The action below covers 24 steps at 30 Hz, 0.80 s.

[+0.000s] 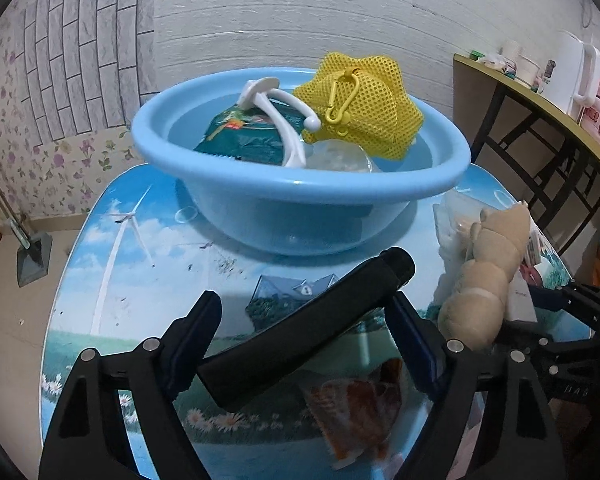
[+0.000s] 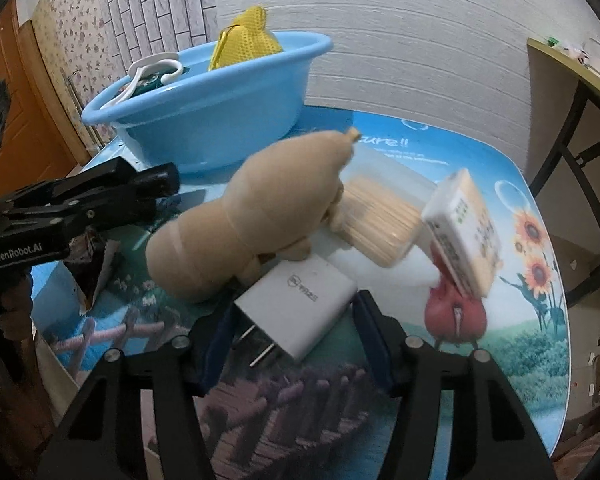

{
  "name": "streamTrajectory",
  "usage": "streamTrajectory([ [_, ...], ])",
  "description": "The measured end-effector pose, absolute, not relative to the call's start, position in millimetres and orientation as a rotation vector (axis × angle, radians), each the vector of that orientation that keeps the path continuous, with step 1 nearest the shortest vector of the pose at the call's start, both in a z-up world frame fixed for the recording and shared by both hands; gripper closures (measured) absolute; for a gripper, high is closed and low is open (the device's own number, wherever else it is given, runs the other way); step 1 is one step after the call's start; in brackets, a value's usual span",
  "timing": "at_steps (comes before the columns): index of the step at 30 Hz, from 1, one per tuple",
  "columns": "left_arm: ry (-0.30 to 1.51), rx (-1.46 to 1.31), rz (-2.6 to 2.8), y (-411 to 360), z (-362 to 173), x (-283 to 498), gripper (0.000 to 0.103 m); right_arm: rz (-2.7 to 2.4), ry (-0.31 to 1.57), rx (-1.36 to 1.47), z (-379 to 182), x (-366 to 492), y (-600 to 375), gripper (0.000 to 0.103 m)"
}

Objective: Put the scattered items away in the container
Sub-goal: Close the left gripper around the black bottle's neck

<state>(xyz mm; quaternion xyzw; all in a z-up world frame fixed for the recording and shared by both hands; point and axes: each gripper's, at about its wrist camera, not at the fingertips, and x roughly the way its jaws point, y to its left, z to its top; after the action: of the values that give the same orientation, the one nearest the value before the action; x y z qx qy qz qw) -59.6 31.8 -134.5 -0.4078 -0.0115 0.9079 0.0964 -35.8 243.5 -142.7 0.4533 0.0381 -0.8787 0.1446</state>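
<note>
A black cylinder (image 1: pixel 308 320) lies slantwise between my left gripper's (image 1: pixel 304 304) two pads, and both pads press on it. It is held low over the printed table (image 1: pixel 140 248). My right gripper (image 2: pixel 294 308) is open around a white charger plug (image 2: pixel 300 300) that lies on the table, with its pads close to the plug's sides. The blue basin (image 1: pixel 300 216) stands behind and holds a yellow mesh bag (image 1: pixel 364 108), a white hanger (image 1: pixel 284 112) and a green packet (image 1: pixel 244 136). A beige plush toy (image 2: pixel 252 216) lies beside the charger.
A clear box of toothpicks (image 2: pixel 380 220) and a small white carton (image 2: pixel 464 232) lie right of the plush. An orange snack packet (image 1: pixel 356 408) lies under my left gripper. A side table (image 1: pixel 540 92) with a white kettle (image 1: pixel 580 68) stands at the right, with wall behind.
</note>
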Motion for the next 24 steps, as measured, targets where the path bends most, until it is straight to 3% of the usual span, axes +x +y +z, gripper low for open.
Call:
streamTrajectory([
  [16, 0.08, -1.165, 2.628, 36, -133, -46, 0.022, -2.518, 0.165, 1.32, -139, -23, 258, 0.045],
  [19, 0.092, -1.177, 2.584, 39, -136, -50, 0.047, -2.516, 0.17, 1.32, -139, -23, 257, 0.045],
  [24, 0.145, -1.164, 2.577, 38, -137, -54, 0.055, -2.511, 0.162, 1.323, -140, -25, 259, 0.045],
])
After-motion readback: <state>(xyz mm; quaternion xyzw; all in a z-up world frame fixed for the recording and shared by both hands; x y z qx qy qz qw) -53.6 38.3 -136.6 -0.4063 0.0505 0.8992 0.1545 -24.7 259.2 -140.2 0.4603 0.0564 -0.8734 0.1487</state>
